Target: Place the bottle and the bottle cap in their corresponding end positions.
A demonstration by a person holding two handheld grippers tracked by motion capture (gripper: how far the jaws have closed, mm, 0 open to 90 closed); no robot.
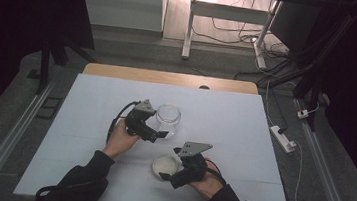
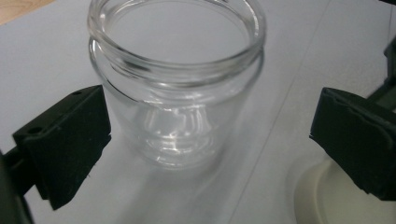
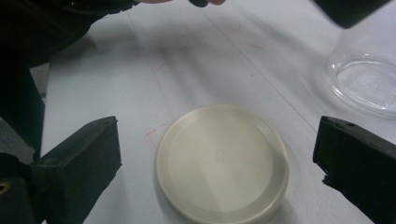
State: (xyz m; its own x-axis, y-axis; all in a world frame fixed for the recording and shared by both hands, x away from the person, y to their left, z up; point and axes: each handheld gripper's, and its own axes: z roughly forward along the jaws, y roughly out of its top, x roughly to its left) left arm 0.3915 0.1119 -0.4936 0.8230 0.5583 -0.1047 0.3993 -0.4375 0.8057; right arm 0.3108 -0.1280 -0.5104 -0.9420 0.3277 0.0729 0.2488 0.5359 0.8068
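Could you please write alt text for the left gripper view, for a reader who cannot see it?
An empty, lidless clear glass jar stands upright on a white table, framed between the left gripper's two open black jaws, which do not touch it. The edge of a cream lid lies flat on the table at the lower right.

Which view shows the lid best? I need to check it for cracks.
The right gripper view: the lid lies whole and close. The left gripper view catches only its edge; the high view shows it small.
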